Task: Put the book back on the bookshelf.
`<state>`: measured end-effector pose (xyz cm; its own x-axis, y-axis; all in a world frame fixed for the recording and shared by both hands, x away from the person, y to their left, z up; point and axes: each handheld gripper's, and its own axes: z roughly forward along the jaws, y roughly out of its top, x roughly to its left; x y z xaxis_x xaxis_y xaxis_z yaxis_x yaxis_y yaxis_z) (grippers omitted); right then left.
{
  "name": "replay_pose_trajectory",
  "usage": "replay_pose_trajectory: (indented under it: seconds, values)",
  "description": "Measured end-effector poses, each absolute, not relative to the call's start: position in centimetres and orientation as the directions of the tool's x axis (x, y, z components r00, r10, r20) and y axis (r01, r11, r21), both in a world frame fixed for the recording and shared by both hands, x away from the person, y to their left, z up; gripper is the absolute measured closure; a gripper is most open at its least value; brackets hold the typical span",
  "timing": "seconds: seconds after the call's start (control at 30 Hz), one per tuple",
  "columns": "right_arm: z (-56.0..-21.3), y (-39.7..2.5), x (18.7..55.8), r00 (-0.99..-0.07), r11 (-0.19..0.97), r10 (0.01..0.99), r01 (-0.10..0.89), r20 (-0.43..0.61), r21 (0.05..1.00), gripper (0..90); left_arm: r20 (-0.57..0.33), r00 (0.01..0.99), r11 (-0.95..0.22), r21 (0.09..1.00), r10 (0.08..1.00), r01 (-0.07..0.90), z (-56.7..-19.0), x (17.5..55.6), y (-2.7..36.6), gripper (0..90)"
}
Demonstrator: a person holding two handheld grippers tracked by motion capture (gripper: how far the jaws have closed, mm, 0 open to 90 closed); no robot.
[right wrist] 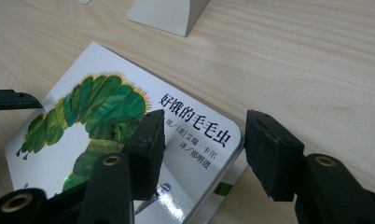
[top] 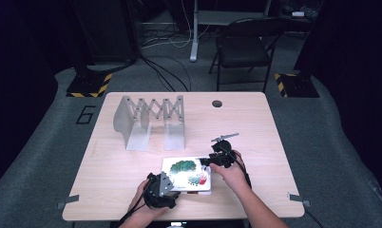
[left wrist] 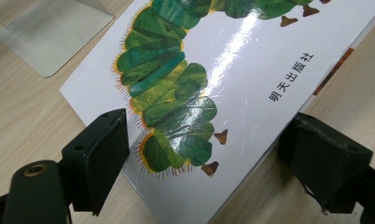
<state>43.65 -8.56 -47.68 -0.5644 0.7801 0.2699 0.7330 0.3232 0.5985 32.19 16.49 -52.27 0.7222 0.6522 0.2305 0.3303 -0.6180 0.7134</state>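
A white picture book (top: 186, 173) with a green caterpillar on its cover lies flat near the table's front edge. My left gripper (top: 160, 187) is at the book's near left corner. In the left gripper view it (left wrist: 209, 158) stands open, its jaws either side of a corner of the book (left wrist: 251, 70). My right gripper (top: 213, 159) is at the far right corner. In the right gripper view it (right wrist: 206, 149) is open too, one jaw over the cover (right wrist: 101, 107) and the other past the book's edge.
A grey metal expanding book rack (top: 148, 121) stands behind the book; its base plates show in the gripper views (left wrist: 50, 32) (right wrist: 169, 14). Something white with a green mark (right wrist: 223, 189) peeks from under the book. A cable hole (top: 217, 103) sits at the table's back.
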Motion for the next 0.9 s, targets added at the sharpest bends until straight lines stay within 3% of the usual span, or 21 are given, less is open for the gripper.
replay_pose_trajectory:
  seconds: [0.9]
  values:
    - [-46.5,-8.6,45.6,-0.541,0.329,0.781,0.781,0.312,0.53,37.5,0.222,0.702,-0.596,0.725,0.677,0.346,-52.4,32.0,16.2,16.7]
